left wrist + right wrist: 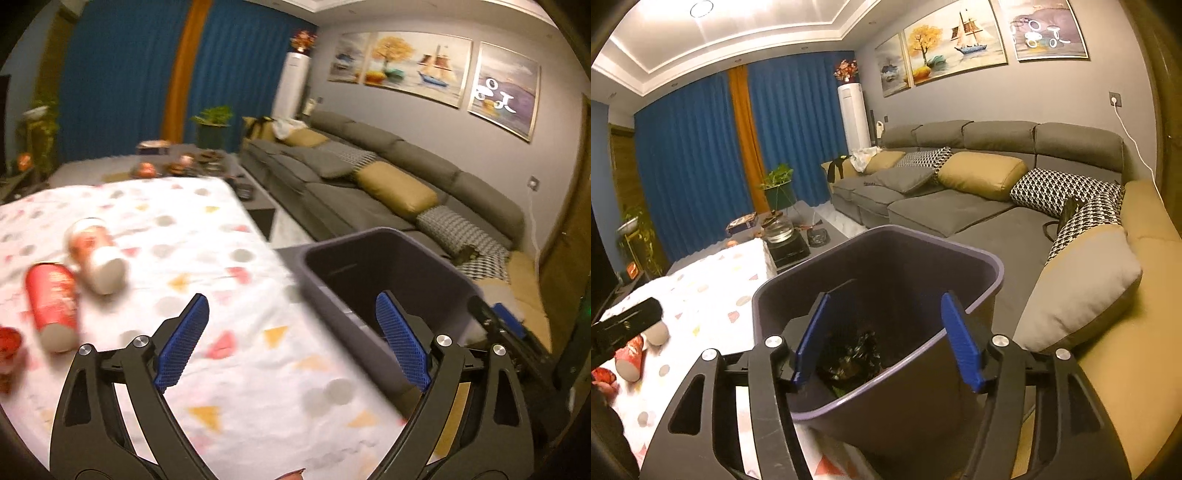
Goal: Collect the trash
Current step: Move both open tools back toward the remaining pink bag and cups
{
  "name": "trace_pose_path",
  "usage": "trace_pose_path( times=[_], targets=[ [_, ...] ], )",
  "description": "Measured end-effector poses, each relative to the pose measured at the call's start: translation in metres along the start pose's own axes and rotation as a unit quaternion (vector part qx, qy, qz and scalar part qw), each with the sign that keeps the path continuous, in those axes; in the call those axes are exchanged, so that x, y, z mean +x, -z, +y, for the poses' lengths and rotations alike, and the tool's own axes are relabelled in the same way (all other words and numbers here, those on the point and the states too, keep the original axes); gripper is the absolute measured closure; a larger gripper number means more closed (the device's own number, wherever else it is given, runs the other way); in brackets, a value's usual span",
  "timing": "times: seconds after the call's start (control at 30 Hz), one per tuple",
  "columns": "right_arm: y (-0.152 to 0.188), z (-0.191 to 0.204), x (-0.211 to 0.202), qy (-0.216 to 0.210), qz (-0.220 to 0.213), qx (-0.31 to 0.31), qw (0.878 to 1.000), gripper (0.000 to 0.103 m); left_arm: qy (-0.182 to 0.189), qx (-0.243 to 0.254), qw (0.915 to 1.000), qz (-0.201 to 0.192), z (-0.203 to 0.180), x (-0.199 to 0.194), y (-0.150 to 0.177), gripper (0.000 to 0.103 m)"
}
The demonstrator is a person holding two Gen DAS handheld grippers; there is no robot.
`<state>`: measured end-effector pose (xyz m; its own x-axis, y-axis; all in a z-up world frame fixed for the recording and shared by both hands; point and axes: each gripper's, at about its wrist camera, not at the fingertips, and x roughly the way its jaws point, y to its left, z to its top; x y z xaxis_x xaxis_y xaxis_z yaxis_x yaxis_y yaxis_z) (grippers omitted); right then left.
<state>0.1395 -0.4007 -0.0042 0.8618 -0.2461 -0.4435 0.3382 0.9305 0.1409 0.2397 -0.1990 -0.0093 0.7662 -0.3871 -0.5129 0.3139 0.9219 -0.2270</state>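
Note:
Two red-and-white paper cups lie on their sides on the patterned tablecloth [221, 332], one red [51, 304] and one paler [98, 254]. A red crumpled item [9, 343] lies at the left edge. My left gripper [291, 336] is open and empty above the table's right edge, beside the dark purple trash bin [388, 273]. My right gripper [886, 339] is open and empty over the bin's mouth [879, 258]. Dark crumpled trash [857, 354] lies in the bin. A red cup [629, 360] also shows in the right wrist view, partly hidden by my left gripper.
A grey sofa [960, 206] with yellow and patterned cushions runs along the right, close to the bin. A dark coffee table [798, 240] with a glass pot and dishes stands beyond the cloth-covered table. Blue curtains and plants are at the back.

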Motion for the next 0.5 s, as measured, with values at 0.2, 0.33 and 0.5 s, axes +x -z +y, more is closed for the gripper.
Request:
trace_pose_path(
  times=[0.2, 0.33, 0.5],
  targets=[
    [0.005, 0.018, -0.017, -0.015, -0.009, -0.016, 1.0, 0.031, -0.054, -0.014, 0.9984, -0.012, 0.038, -0.035, 0.01, 0.013],
    [0.01, 0.036, -0.027, -0.036, -0.008, -0.021, 0.999, 0.03, -0.082, -0.026, 0.9961, -0.016, 0.066, -0.06, 0.02, 0.013],
    [0.021, 0.072, -0.039, -0.07, -0.005, -0.041, 0.997, 0.03, -0.126, -0.042, 0.9908, -0.023, 0.106, -0.092, 0.034, 0.013]
  ],
)
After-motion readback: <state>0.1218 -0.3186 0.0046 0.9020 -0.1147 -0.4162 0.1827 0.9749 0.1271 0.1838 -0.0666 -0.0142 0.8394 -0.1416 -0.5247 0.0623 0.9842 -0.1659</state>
